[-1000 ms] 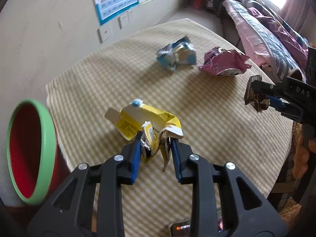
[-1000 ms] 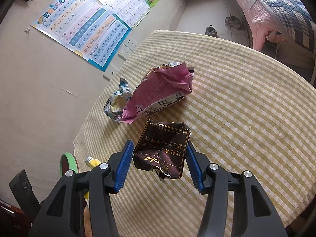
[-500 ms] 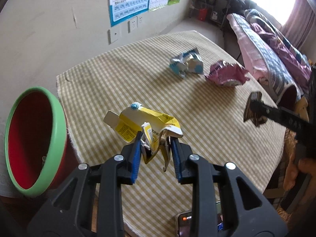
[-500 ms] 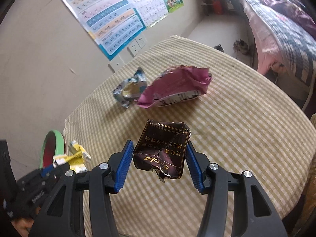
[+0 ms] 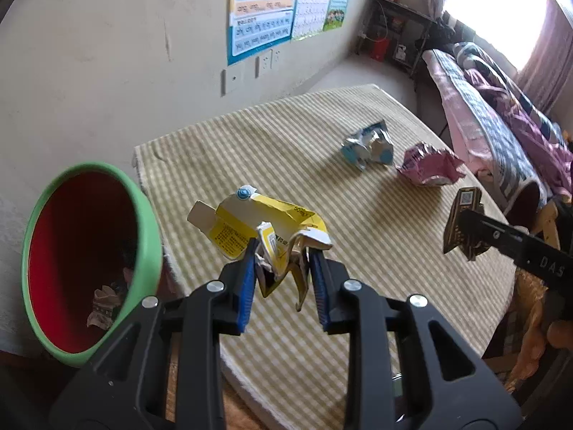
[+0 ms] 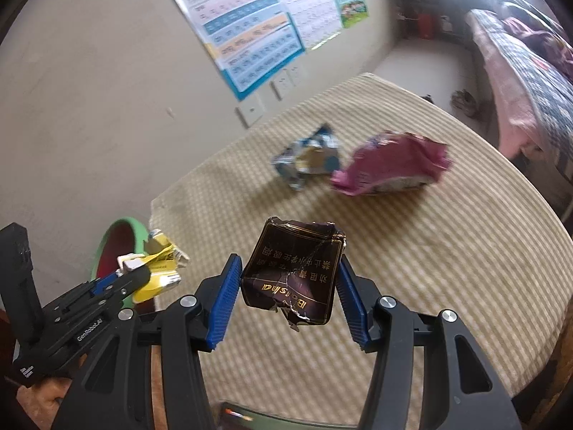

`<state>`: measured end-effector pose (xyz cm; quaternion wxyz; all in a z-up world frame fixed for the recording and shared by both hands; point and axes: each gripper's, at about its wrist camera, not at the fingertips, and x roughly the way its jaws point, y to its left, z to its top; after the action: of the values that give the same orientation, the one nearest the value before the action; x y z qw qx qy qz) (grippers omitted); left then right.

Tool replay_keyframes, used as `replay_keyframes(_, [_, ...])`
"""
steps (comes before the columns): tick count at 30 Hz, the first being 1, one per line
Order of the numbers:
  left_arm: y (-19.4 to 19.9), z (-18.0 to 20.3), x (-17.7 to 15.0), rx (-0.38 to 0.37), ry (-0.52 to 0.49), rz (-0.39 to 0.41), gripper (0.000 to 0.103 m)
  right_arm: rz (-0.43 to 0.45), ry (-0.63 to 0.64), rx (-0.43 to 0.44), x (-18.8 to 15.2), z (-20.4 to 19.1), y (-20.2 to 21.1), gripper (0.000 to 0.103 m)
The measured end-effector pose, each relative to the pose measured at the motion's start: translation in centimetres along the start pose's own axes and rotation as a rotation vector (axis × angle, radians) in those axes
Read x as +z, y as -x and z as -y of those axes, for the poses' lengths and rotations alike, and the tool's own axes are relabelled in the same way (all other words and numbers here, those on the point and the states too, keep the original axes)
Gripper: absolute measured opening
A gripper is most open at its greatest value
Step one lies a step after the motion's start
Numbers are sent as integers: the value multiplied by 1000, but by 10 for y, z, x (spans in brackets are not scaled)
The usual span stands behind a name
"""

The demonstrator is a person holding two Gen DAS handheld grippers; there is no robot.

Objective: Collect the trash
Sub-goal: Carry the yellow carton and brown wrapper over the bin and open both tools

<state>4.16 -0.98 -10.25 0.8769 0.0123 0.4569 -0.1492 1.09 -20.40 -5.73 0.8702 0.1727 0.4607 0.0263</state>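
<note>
yellow crushed carton [image 5: 263,229] is pinched in my left gripper [image 5: 283,283], dark cigarette pack [image 6: 293,272] in my right gripper [image 6: 286,299]. i should carry each well over the green-rimmed bin [image 5: 143,222] before i let go.

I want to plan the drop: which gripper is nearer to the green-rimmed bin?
Left. The left gripper, holding the yellow carton, is beside the bin; the right gripper, holding the dark packet, is farther away over the table.
</note>
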Motion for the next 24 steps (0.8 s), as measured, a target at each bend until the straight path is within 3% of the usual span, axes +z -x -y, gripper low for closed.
replay_keyframes(10, [22, -63, -4, 64, 102, 44, 27, -91, 140, 115, -1, -83, -32, 52])
replay_keyframes(16, [36, -122, -11, 157, 190, 70, 27, -136, 209, 219, 3, -141, -52, 52])
replay_keyframes(24, [44, -189, -34, 259, 299, 45, 27, -214, 298, 314, 5, -214, -88, 52])
